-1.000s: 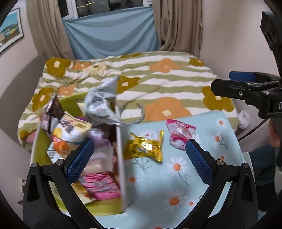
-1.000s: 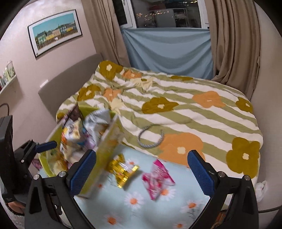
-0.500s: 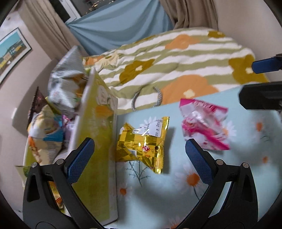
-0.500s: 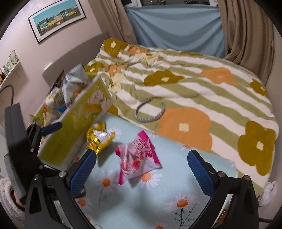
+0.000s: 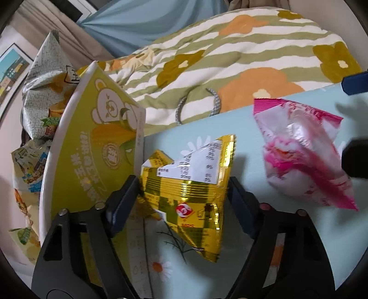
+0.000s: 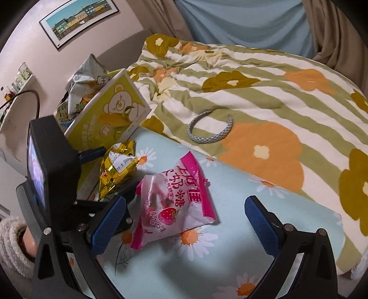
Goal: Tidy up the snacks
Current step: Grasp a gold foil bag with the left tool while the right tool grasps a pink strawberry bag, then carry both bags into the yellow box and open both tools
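Observation:
A gold foil snack packet (image 5: 191,191) lies on the daisy-print blue cloth (image 5: 253,271) beside a yellow-green carton (image 5: 92,156) full of snack bags. My left gripper (image 5: 184,202) has its jaws closed against both sides of the gold packet, which also shows in the right wrist view (image 6: 117,168). A pink strawberry candy bag (image 6: 174,204) lies to its right, also seen in the left wrist view (image 5: 303,156). My right gripper (image 6: 181,225) is open and straddles the pink bag from the near side without touching it.
A grey-white crumpled bag (image 5: 43,76) sticks up out of the carton (image 6: 108,115). A striped flower-print quilt (image 6: 264,96) lies beyond the cloth (image 6: 230,264), with a grey woven headband (image 6: 209,133) on it. A wall and a framed picture (image 6: 78,18) stand behind at left.
My left gripper moved forward and down onto the gold packet and closed its jaws on it. My right gripper came down closer over the pink bag, still open.

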A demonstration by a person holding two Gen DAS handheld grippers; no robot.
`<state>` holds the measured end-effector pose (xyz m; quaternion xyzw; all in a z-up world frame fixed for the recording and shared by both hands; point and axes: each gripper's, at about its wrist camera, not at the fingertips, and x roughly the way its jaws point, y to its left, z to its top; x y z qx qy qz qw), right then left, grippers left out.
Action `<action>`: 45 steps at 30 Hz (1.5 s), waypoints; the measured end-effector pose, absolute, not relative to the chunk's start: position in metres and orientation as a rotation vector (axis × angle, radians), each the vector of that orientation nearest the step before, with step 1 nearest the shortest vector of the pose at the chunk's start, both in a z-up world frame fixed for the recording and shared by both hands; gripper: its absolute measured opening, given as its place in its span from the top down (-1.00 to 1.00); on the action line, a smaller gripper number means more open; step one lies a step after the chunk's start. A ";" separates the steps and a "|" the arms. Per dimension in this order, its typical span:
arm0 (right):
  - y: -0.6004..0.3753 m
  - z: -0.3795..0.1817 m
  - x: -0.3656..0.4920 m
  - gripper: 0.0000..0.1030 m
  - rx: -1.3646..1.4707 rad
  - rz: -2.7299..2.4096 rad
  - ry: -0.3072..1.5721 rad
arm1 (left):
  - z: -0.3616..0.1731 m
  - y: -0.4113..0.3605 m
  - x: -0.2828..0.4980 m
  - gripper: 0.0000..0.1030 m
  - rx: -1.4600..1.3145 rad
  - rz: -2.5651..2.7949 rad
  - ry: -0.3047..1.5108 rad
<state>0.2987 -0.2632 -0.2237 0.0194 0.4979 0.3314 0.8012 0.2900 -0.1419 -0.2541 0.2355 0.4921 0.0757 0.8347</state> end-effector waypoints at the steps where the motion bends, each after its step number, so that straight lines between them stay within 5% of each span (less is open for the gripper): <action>1: -0.261 -0.226 0.299 -1.00 0.039 0.727 1.079 | -0.254 -0.141 0.289 -0.33 0.506 0.157 1.036; 18: -0.234 -0.255 0.302 -0.99 -0.118 0.838 1.077 | -0.240 -0.136 0.284 -0.19 0.453 0.086 1.062; 28: -0.217 -0.262 0.301 -0.68 -0.183 0.861 1.022 | -0.238 -0.135 0.281 -0.19 0.435 0.083 1.078; 39: -0.221 -0.257 0.292 0.05 -0.153 0.828 0.994 | -0.234 -0.136 0.273 -0.19 0.434 0.083 1.067; 45: -0.233 -0.248 0.287 0.10 -0.115 0.775 0.995 | -0.219 -0.139 0.267 -0.19 0.425 0.076 1.039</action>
